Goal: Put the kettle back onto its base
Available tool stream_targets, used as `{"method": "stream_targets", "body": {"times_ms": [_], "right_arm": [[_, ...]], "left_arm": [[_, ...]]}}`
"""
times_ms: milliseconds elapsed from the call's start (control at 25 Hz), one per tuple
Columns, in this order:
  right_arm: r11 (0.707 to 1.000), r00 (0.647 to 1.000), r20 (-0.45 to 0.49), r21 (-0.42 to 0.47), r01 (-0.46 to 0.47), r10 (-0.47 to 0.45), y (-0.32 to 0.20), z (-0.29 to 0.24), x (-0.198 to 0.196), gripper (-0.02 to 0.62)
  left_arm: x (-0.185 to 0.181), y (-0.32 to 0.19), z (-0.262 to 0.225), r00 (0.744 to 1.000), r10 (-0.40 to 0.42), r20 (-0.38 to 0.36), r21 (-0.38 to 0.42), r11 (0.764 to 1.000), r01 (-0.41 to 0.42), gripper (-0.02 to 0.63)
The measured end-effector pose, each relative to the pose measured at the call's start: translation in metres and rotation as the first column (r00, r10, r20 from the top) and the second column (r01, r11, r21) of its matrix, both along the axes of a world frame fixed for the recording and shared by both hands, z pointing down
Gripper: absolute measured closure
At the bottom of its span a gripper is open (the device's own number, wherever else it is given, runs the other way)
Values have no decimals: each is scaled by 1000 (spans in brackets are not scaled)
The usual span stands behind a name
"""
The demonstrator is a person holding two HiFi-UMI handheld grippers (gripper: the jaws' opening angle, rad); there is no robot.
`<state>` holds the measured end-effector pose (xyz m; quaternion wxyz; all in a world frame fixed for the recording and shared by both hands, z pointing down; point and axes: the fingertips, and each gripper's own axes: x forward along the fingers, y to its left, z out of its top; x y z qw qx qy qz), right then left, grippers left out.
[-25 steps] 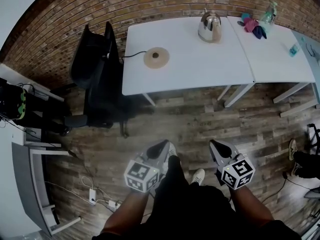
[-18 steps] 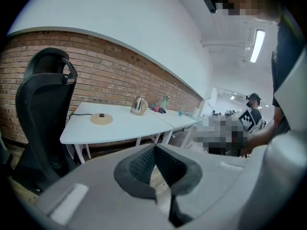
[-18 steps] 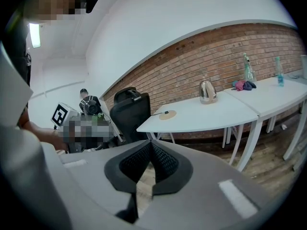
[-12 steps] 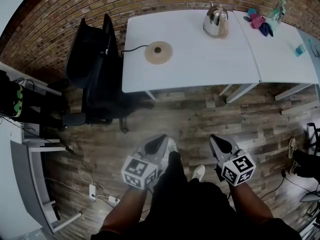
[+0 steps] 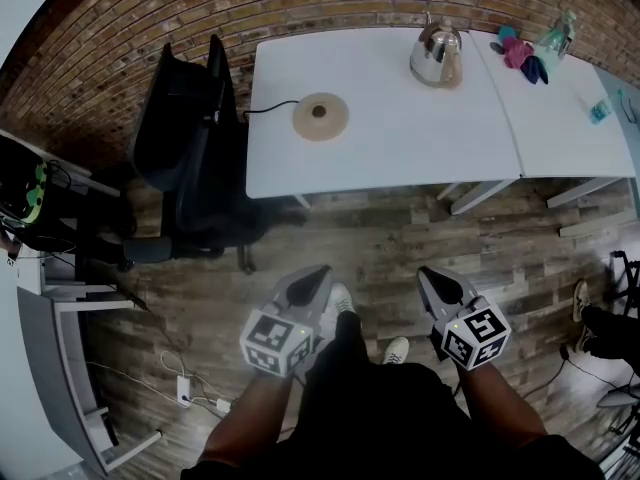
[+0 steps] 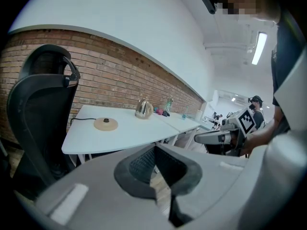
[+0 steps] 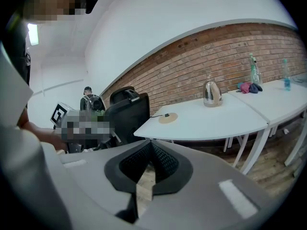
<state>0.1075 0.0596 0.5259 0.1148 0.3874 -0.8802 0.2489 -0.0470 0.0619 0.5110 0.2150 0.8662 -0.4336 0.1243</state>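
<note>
Left gripper (image 5: 320, 274) and right gripper (image 5: 428, 274) are hanging bottom centre, jaws closed empty, probably because kettle (image 5: 437, 56) and base (image 5: 319, 116) are sitting far off, upper frame.

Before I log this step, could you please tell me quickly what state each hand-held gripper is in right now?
Left hand-held gripper: closed, holding nothing.
Right hand-held gripper: closed, holding nothing.

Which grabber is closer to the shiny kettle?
Right. The right gripper hangs over the floor about in line with the kettle on the table; the left gripper lines up with the base instead. Both are far off.
</note>
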Motion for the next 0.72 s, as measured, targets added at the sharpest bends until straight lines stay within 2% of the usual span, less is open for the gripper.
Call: {"method": "stream_targets", "body": {"times_ms": [720], "right_arm": [[999, 999, -14, 9, -37, 38, -38, -7, -28, 569]], "left_arm": [[-29, -44, -11, 999, 31, -20, 22, 999, -31, 606]]}}
